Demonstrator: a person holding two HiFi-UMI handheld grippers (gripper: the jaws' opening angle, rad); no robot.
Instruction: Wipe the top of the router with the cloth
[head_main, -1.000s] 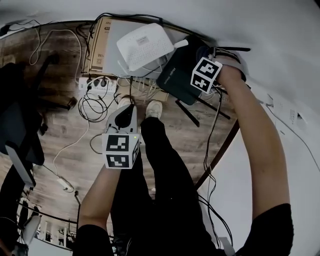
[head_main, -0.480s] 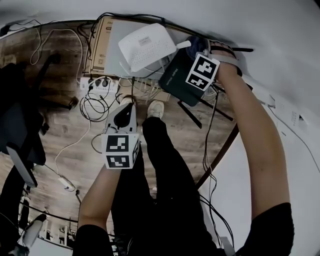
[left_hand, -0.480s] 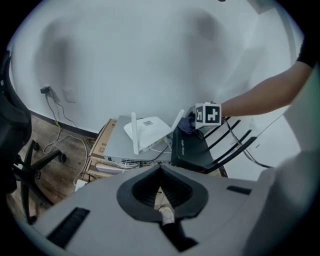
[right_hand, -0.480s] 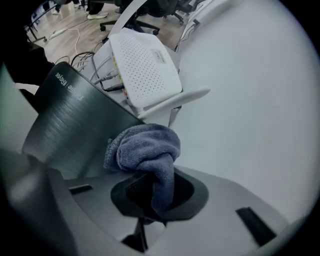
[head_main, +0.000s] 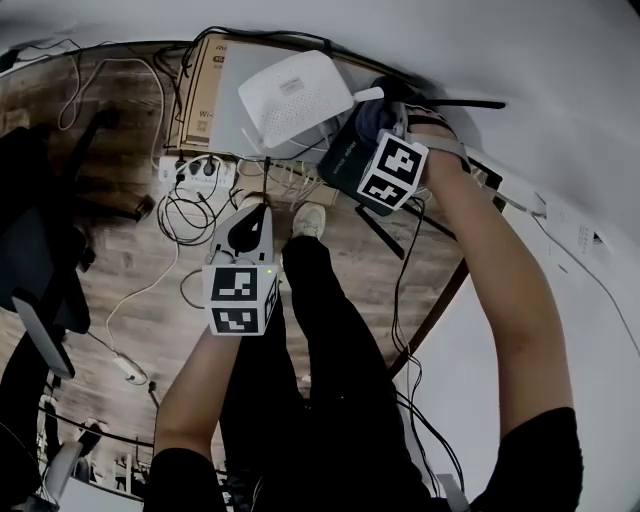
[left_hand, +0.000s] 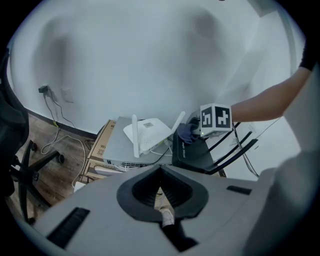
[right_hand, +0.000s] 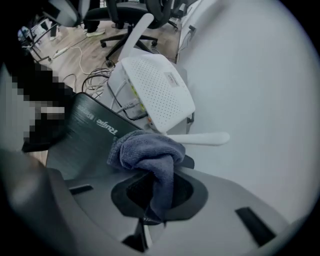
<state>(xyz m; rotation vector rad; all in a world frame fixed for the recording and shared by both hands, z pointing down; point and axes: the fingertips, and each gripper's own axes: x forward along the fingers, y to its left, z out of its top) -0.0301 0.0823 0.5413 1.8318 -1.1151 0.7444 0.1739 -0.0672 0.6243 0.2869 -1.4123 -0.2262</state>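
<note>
1. Grey-blue cloth (right_hand: 145, 150), bunched into a wad; its tail runs down between the right tongs (right_hand: 145, 222), which are clamped on it.
2. Black router (right_hand: 85, 140), brushed dark top with white lettering; the wad rests on this top, near the edge that faces the white router (right_hand: 155, 92); the right tongs lie directly behind the wad, above the same surface.
3. White antenna (right_hand: 200, 138), lying level just beyond the cloth, close to the wall.
4. Head view: right tongs (head_main: 392, 135) over the black router (head_main: 350, 160), cloth (head_main: 375, 118) at their tip; white router (head_main: 290, 95) just beside, on a flat grey unit over a cardboard box (head_main: 198, 90).
5. Left tongs (left_hand: 165, 217), together, with nothing gripped; they point toward both routers from well apart, above the wooden floor (head_main: 120, 290).
6. Power strip (head_main: 195, 175) with tangled cables, on the floor in front of the box.
</note>
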